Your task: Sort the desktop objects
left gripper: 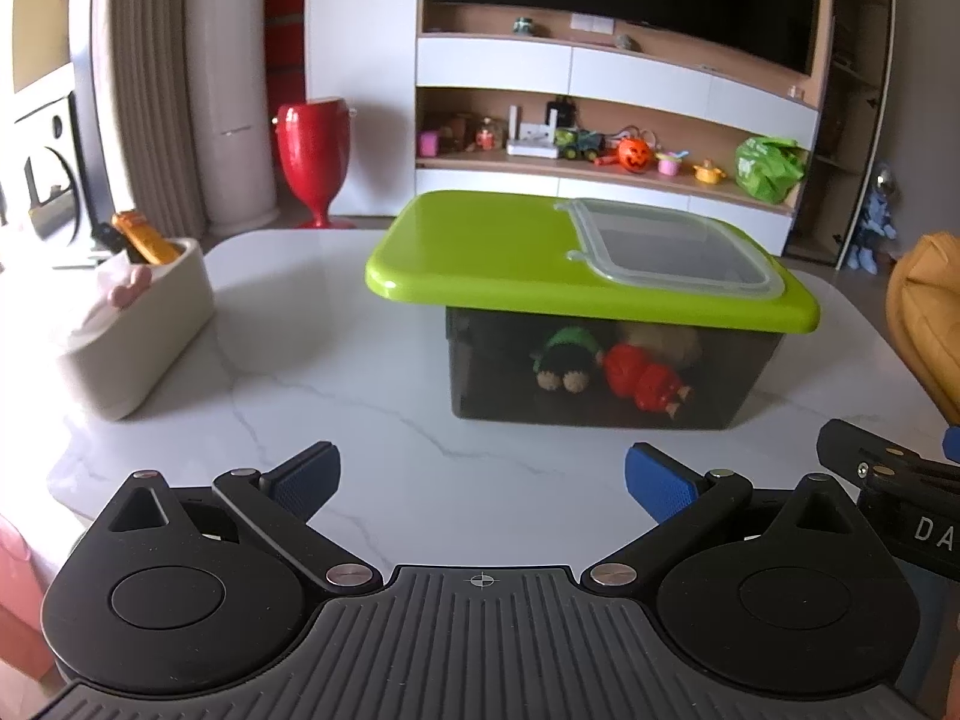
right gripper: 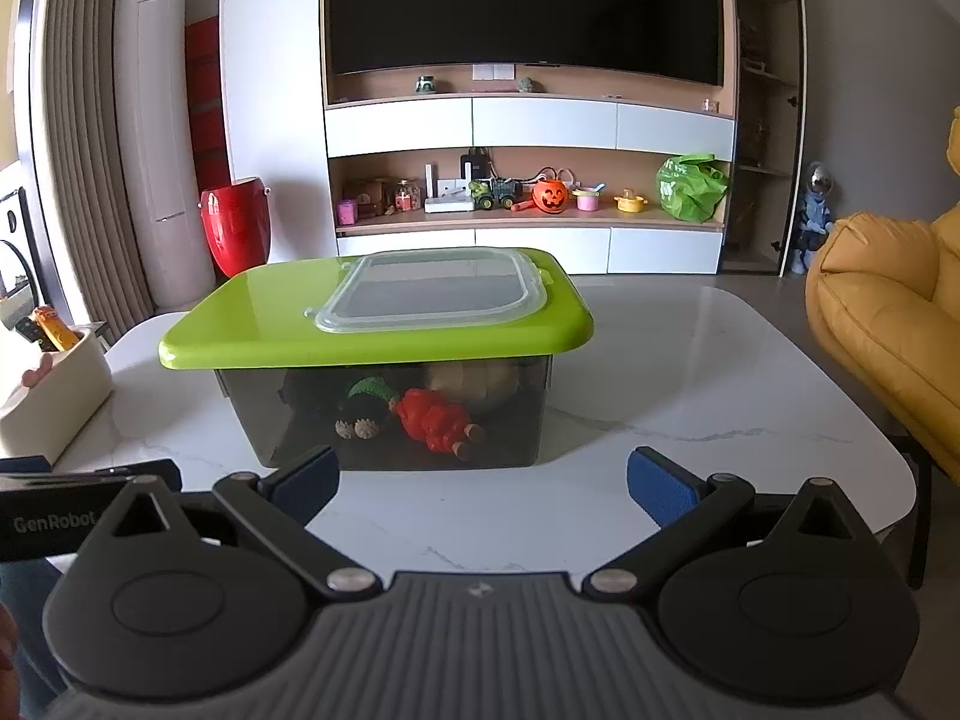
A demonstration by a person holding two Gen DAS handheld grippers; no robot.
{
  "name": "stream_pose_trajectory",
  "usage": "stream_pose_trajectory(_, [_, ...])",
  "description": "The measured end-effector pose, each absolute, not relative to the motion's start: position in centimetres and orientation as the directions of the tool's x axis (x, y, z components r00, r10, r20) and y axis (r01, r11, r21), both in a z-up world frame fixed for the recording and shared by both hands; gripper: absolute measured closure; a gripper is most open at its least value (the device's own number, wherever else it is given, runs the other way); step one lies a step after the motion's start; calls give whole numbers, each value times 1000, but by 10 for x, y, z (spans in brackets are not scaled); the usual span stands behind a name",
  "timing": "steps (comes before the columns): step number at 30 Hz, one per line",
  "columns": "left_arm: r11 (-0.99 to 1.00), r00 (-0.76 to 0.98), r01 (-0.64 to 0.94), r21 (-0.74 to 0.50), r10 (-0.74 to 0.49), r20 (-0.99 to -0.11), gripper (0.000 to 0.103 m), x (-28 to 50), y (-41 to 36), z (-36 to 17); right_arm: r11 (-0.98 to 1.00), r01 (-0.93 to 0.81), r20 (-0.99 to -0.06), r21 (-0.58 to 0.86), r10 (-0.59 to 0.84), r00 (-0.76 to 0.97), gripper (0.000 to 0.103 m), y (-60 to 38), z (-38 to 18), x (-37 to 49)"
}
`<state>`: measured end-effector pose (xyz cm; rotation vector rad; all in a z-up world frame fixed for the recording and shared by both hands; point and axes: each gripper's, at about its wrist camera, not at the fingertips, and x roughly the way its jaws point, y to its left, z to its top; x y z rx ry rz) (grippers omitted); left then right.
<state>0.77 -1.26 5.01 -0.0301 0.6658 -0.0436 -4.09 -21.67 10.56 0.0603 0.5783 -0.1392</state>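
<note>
While both grippers hover low over the white marble table (left gripper: 372,360), the left gripper (left gripper: 480,480) and right gripper (right gripper: 483,483) each show blue-padded fingers spread wide, holding nothing. At frame center sits a smoky storage box (right gripper: 516,420) under a green lid (right gripper: 264,324), with knitted dolls (right gripper: 432,417) inside; a cream caddy (left gripper: 144,330) stands at far left.

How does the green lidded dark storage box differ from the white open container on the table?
The dark see-through plastic storage box is closed by a lime-green lid; the white opaque rounded container has no lid. The box stands at the middle of the white marble table, the container at its left edge. The box holds stuffed toys, while an orange item sticks up out of the container. Both rest on the table.
</note>
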Motion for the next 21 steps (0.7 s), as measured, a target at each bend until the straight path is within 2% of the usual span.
stream_pose_trajectory(21, [1000, 779, 24, -1, -19, -627, 0, 23, -24, 64, 990, 138, -570, 10, -108, 815, 0, -229, 113, -27])
